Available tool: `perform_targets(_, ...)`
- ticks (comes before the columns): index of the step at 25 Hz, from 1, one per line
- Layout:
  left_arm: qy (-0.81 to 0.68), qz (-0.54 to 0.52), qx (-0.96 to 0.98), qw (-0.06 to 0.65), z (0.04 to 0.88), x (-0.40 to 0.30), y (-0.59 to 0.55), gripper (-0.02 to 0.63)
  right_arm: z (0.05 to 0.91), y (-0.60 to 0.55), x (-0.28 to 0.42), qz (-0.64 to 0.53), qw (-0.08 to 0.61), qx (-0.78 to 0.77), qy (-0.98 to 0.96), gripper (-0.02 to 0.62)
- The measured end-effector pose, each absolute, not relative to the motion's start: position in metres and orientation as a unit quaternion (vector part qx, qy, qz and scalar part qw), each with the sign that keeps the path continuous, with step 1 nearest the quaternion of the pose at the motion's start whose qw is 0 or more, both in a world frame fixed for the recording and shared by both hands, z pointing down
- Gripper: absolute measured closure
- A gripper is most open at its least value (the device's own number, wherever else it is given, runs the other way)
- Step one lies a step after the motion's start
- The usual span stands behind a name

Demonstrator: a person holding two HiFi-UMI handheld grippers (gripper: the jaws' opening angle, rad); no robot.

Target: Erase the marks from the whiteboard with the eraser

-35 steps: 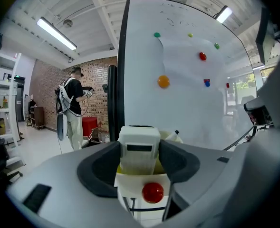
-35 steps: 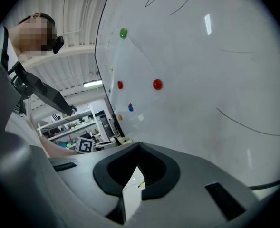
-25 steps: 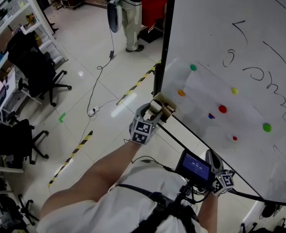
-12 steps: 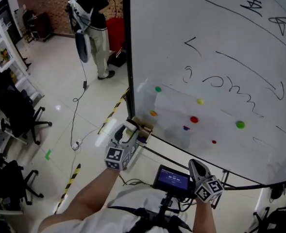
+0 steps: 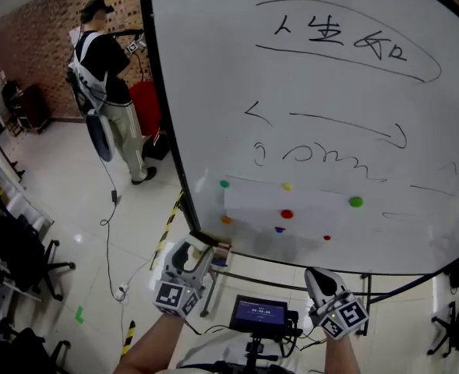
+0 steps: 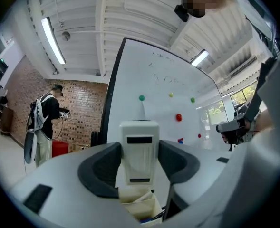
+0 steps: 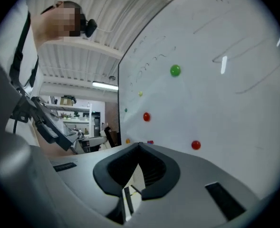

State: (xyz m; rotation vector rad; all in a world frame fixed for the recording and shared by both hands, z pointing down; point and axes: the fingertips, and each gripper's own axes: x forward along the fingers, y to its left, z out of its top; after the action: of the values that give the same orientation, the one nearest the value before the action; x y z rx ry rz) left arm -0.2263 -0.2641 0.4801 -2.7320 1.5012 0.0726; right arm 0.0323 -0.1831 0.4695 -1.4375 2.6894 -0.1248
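Note:
The whiteboard [image 5: 330, 92] fills the upper right of the head view. It bears circled writing [image 5: 334, 39], an arrow line [image 5: 346, 121] and squiggles [image 5: 323, 156]. My left gripper [image 5: 200, 250] sits at the board's lower left corner, shut on the eraser [image 5: 212, 252]. In the left gripper view the eraser [image 6: 140, 153] is a white block with a dark slot, clamped between the jaws of the left gripper [image 6: 140, 146]. My right gripper [image 5: 315, 275] hangs below the board's bottom edge, shut and holding nothing. In its own view the right gripper [image 7: 139, 146] points up along the board.
Coloured magnets dot the lower board: green [image 5: 356, 202], red [image 5: 287, 214], yellow [image 5: 287, 186]. A person [image 5: 104, 68] stands at the left by a brick wall and a red bin [image 5: 145, 100]. Office chairs [image 5: 11, 255] stand at far left. A small screen [image 5: 258, 314] sits between my arms.
The head view has tilted up, bringing the board's upper writing into sight. Both grippers stay low at the board's bottom edge, and the left one still holds the eraser.

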Motion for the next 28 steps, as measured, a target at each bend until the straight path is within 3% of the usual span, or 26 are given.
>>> perform_targets(8, 0.464, 0.04, -0.882, 0.067, 0.438, -0.246, -0.247, 0.333, 0.419, -0.176, 0.015, 0.019, 0.062, -0.474, 0.878, 0.584)
perform_targets(14, 0.445, -0.018, -0.861, 0.246, 0.359, -0.216, -0.247, 0.334, 0.366, -0.174, 0.004, 0.072, 0.075, -0.464, 0.88, 0.584)
perform_targets(21, 0.426, -0.106, -0.815, 0.378, 0.282, -0.17, -0.264, 0.336, 0.325, -0.174, 0.012, 0.112, 0.104, -0.464, 0.872, 0.584)
perform_targets(28, 0.442, -0.174, -0.755, 0.452, 0.247, -0.146, -0.284, 0.334, 0.297, -0.185, 0.02, 0.142, 0.107, -0.426, 0.887, 0.584)
